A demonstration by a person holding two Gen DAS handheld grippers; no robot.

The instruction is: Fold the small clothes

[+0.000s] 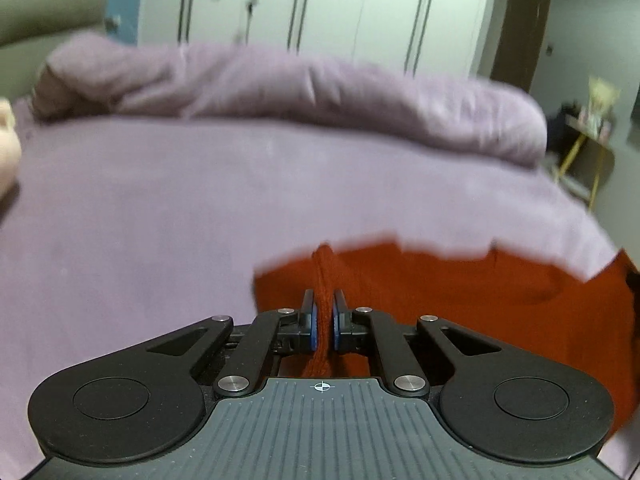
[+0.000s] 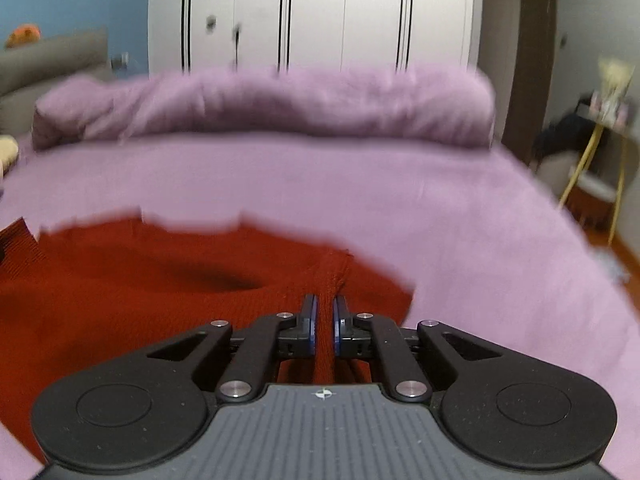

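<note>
A red knitted garment [image 1: 460, 292] lies on the lilac bed sheet [image 1: 160, 208]. In the left wrist view it spreads to the right of my left gripper [image 1: 324, 300], whose blue-padded jaws are shut on a bunched fold near its left edge. In the right wrist view the same red garment [image 2: 140, 280] spreads to the left, and my right gripper [image 2: 325, 304] is shut on a pinched fold near its right edge. Both views are blurred by motion. The rest of the garment below the grippers is hidden.
A rolled lilac duvet [image 1: 280, 88] lies across the far side of the bed. White wardrobe doors [image 2: 312, 12] stand behind it. A yellow-legged side table [image 2: 600, 152] stands at the right, past the bed's edge. A pale soft toy [image 1: 8, 140] lies at the left.
</note>
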